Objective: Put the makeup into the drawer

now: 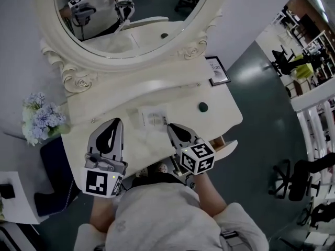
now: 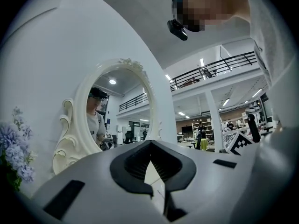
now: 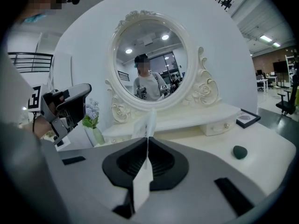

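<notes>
The makeup (image 1: 152, 116), 1 flat clear sachet, is pinched edge-on in the right gripper's (image 1: 170, 127) closed jaws above the cream dressing table (image 1: 220, 122). The left gripper's (image 1: 114, 122) jaws meet at their tips. An oval mirror (image 1: 131, 14) stands far, with a dark green floor (image 1: 261, 88) to the right.

Left tool (image 1: 116, 122) roughly level, jaws together, nothing in them. Right tool (image 1: 171, 126) tipped slightly down, jaws pinched on thin white packet (image 3: 148, 122). Both side by side ahead of torso.
</notes>
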`<state>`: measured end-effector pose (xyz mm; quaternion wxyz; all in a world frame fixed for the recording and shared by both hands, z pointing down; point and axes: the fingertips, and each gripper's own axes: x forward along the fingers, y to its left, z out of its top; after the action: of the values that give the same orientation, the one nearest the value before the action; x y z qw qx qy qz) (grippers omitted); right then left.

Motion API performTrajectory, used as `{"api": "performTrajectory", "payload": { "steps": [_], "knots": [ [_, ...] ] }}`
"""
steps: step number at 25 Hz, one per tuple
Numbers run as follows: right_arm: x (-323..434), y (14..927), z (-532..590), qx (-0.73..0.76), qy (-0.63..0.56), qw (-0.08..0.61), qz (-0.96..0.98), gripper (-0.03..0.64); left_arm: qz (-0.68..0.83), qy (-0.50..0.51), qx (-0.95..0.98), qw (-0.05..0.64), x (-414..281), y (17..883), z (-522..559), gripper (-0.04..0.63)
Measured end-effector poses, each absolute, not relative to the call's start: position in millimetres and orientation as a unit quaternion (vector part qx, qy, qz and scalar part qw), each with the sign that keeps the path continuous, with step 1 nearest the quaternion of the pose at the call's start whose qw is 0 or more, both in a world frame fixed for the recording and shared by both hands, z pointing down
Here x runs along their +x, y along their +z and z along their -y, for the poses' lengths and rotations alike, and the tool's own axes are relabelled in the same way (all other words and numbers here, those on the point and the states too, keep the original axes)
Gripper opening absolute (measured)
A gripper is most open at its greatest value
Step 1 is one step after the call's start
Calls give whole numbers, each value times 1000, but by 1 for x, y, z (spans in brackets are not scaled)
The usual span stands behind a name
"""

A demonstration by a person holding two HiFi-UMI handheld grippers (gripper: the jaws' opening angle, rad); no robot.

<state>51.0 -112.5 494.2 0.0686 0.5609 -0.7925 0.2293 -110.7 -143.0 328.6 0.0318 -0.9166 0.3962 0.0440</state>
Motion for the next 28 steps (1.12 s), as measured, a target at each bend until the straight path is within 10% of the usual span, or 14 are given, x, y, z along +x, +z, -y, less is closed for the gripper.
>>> {"api": "performTrajectory", "payload": {
  "steps": [28],
  "knots": [
    [204,503,-12,698,235,61,674,25,-251,53,-966,23,18,331,108,12]
  ]
}}
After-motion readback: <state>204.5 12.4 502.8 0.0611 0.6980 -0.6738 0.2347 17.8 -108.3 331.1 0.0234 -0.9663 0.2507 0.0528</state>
